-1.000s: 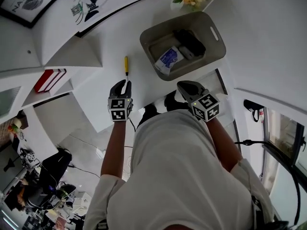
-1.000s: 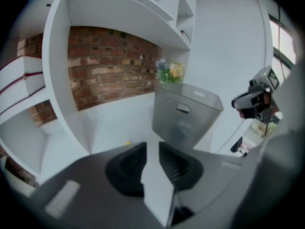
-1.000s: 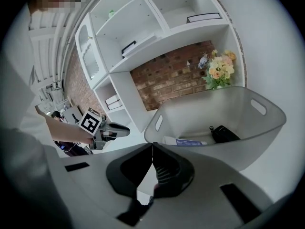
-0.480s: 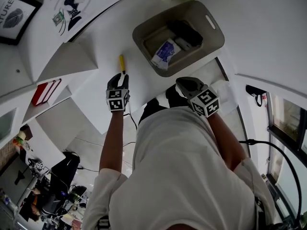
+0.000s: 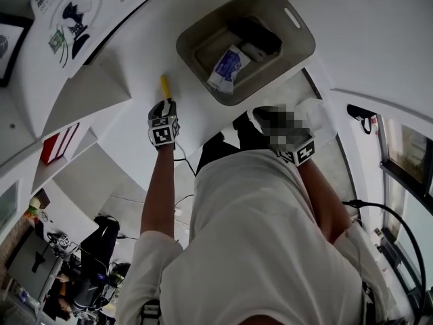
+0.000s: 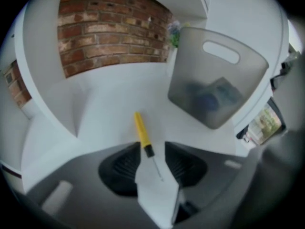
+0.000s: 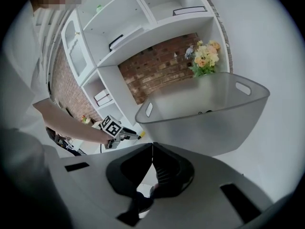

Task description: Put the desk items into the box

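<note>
A yellow-handled screwdriver (image 6: 141, 133) lies on the white desk (image 6: 114, 99), seen in the head view as a short yellow bar (image 5: 164, 85). My left gripper (image 6: 153, 159) reaches over the desk (image 5: 164, 103). Its jaws are opening, with the thin metal shaft lying between them and neither pad touching it. The grey box (image 5: 302, 49) stands to the right (image 6: 217, 87) and holds a blue-and-white packet (image 5: 226, 66) and a black item (image 5: 260, 36). My right gripper (image 7: 152, 148) is shut on nothing, just short of the box (image 7: 205, 118).
White shelves (image 7: 124, 37) with books line the wall, backed by red brick (image 6: 109, 27). Flowers (image 7: 205, 56) stand behind the box. A poster (image 5: 74, 12) lies on the desk's far left, and red books (image 5: 57, 144) sit on a lower shelf.
My left gripper has moved forward to the screwdriver, so its tip now lies between the jaws. The right gripper stays by the box.
</note>
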### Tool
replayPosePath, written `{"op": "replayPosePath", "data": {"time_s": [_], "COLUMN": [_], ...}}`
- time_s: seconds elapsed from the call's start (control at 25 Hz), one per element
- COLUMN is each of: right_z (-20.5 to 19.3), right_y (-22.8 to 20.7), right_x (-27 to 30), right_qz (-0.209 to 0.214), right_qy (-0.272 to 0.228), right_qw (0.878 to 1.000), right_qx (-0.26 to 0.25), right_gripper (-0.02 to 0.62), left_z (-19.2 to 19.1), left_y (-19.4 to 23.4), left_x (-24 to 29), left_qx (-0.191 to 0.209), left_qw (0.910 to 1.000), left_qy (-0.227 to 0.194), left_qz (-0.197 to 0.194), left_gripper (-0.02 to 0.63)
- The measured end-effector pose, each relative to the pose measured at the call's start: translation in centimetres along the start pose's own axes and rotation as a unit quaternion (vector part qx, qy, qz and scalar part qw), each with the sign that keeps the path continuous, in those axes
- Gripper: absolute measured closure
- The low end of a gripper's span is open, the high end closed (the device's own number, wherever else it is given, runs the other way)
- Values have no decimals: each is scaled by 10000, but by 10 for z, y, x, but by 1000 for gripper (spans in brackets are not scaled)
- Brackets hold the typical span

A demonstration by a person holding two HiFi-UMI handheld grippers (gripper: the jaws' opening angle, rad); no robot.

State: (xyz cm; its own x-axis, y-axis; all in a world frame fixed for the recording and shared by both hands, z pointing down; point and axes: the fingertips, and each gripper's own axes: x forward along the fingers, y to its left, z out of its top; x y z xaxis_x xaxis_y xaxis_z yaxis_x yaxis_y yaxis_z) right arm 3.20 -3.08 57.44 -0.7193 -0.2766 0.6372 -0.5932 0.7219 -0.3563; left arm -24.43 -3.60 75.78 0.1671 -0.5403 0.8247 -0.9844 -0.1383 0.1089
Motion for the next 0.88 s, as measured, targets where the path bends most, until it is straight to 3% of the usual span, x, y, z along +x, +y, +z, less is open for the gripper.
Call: {"op": "replayPosePath", "data": {"time_s": [0.36,0.56,0.68,0.88], "right_z": [-9,-5,-5,-3], "right_y": [-12,-11,-9,-2], "right_x": [-6,-3,0,1], "right_qz": [-213,-243,-244,-252], "right_qy": [77,59,72,45], "right_qw": [9996,9996,9996,9996], "right_qx": [167,157,140,107], "right_gripper": [592,592,592,593], "left_z": [-10,-13,-11,-14], "left_y": [8,16,16,17], "left_x": [31,36,32,24], "left_qx": [-209,-298,-261,-148], "left_qw": [9993,9980,9974,9977], "left_qy": [270,341,389,484], "left_qz": [133,435,556,457], "left_gripper": [443,446,525,528]}}
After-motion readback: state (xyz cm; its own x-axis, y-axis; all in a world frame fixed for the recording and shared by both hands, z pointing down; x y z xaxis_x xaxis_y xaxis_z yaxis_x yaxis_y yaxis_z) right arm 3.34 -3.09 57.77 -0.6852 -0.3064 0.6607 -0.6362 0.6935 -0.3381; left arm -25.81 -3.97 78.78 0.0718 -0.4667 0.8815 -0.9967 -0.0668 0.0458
